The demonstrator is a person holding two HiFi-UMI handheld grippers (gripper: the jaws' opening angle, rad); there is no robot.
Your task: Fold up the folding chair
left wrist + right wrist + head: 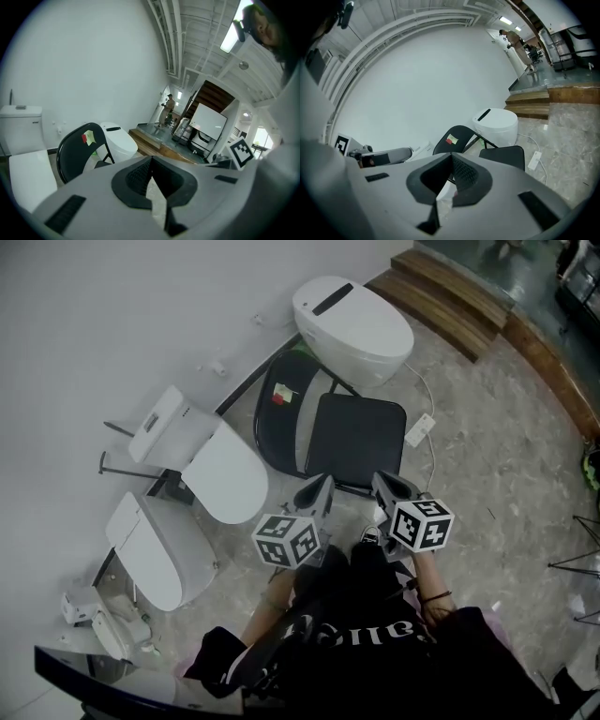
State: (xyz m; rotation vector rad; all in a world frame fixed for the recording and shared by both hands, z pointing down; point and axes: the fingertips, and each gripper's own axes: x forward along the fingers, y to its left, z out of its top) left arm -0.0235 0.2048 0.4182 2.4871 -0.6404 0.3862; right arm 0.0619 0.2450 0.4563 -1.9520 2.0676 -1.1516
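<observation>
Just ahead of the left gripper point(322, 486) and right gripper point(384, 486), both closed on nothing, the folding chair point(356, 442) stands unfolded, seat nearest them, so I'd part the jaws first, then lift the seat's front edge while steadying the backrest point(281, 413).

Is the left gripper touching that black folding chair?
Apart. The left gripper view shows the left gripper shut and empty, with the folding chair farther off to its left.

The folding chair point(356, 439) looks matt black, the toilets point(354, 329) glossy white, the floor point(497, 484) polished stone, the steps point(448, 296) wood.
</observation>
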